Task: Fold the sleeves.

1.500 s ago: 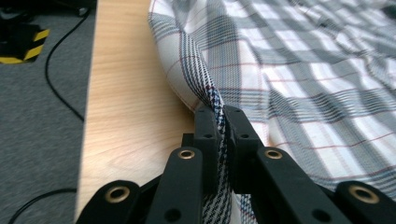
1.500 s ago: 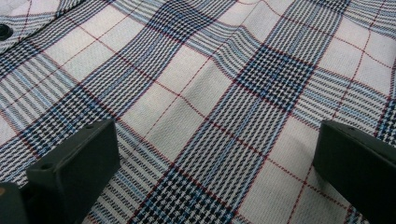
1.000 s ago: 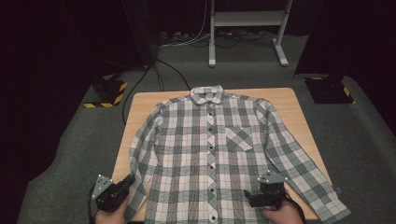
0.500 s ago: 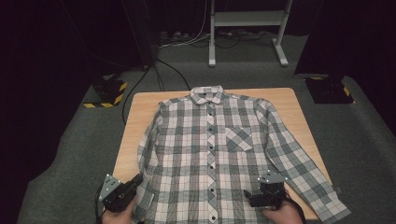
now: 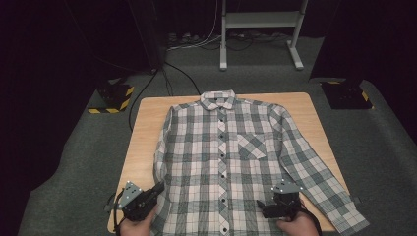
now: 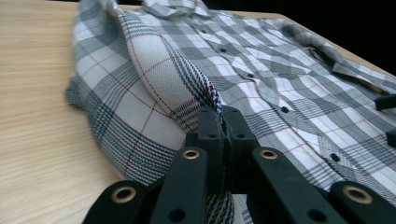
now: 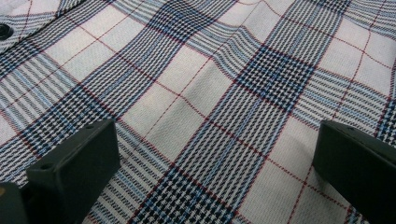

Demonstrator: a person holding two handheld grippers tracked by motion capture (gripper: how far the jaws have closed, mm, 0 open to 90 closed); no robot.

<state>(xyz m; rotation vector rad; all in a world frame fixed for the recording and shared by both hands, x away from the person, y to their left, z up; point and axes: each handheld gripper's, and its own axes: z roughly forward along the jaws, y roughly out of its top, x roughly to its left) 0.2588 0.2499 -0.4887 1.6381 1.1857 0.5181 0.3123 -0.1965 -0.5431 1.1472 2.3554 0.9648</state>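
My work surface is a light wooden table [image 5: 142,128] on grey carpet [image 5: 74,162] in a dark room, with a white metal stand [image 5: 223,34], floor cables [image 5: 192,42] and a hazard-striped block [image 5: 113,96] behind it; I can read no writing. The plaid shirt [image 5: 221,162] lies buttoned, face-up on the table. My left gripper [image 6: 223,140] is clamped on its sleeve fabric; my right gripper [image 7: 215,168] rests wide open above the cloth, holding nothing.

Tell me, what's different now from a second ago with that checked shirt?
The left gripper, shut on the shirt's left edge, has slid inward toward the buttons, folding that side and sleeve over the front. The right gripper stayed put with open jaws over the fabric; the collar and the other sleeve lie unchanged on the table.
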